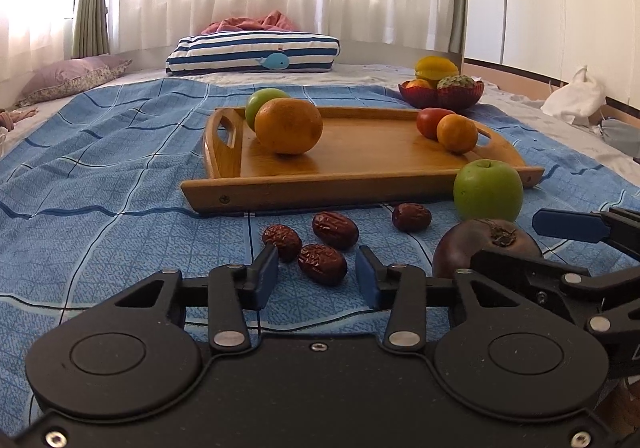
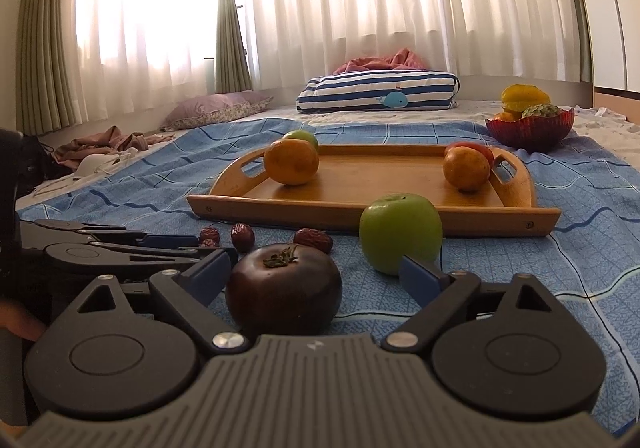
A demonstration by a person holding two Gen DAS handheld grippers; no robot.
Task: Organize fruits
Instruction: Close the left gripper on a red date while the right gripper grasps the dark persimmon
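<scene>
Left wrist view: left gripper (image 1: 316,274) jaws apart around one of four red dates (image 1: 322,264), pads not touching it, just before wooden tray (image 1: 320,189).
Right wrist view: right gripper (image 2: 320,276) jaws spread wide around dark tomato (image 2: 283,290); green apple (image 2: 400,234) just before tray.

You have a wooden tray (image 1: 360,155) lying flat on the blue bedspread. It holds a large orange (image 1: 288,125) with a green apple (image 1: 260,101) behind it at its left end, and a smaller orange (image 1: 457,133) touching a red fruit (image 1: 430,119) at its right end. Off the tray, near its front edge, you have a second green apple (image 1: 488,189) upright, a dark purple tomato-like fruit (image 2: 283,290) stem up, and four wrinkled red dates (image 1: 335,230) lying loose. Your red bowl (image 1: 440,95) beyond the tray is heaped with fruit.
</scene>
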